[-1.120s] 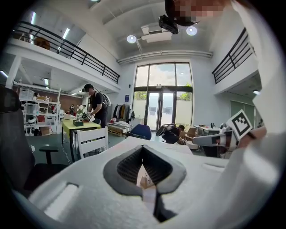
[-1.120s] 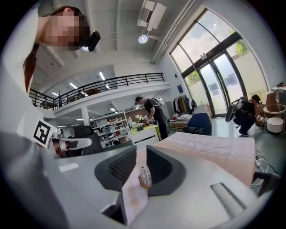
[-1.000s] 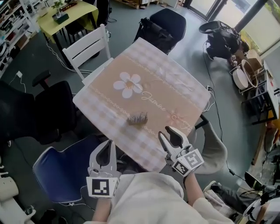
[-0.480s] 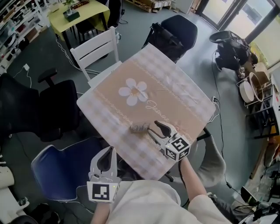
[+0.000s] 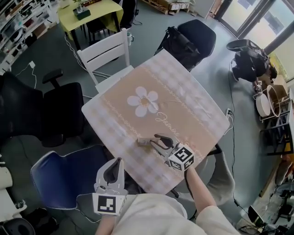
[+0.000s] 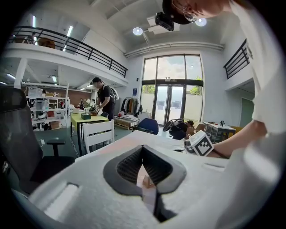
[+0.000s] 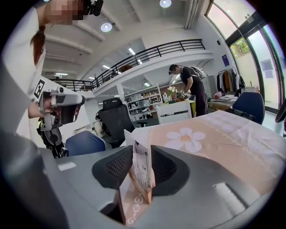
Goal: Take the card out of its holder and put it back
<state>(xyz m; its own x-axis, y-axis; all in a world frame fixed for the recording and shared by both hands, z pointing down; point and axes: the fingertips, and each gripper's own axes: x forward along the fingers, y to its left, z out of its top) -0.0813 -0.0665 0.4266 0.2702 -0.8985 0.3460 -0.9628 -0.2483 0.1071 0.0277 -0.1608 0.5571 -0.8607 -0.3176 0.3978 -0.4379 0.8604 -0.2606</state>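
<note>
A small wooden card holder [image 5: 144, 141] stands near the front edge of the flower-print table [image 5: 183, 105]. In it a printed white card [image 7: 139, 166] stands upright. My right gripper [image 5: 155, 141] reaches in from the right. Its jaws sit either side of the card [image 5: 146, 140] and are closing on it, with a slim gap still showing at the left pad. The wooden holder [image 7: 144, 191] sits low between the pads. My left gripper [image 5: 117, 165] hovers off the table's front edge, jaws slightly apart and empty; the holder [image 6: 147, 180] shows through their gap.
A white chair [image 5: 103, 50] and a dark chair [image 5: 195, 34] stand at the far side of the table. A black office chair [image 5: 59, 110] is on the left, a blue chair [image 5: 64, 176] below my left gripper. A person [image 7: 190, 87] stands by a yellow table [image 5: 92, 11].
My right gripper has moved from the table's front edge forward and left to the holder, and now straddles the card. The left gripper has hardly moved.
</note>
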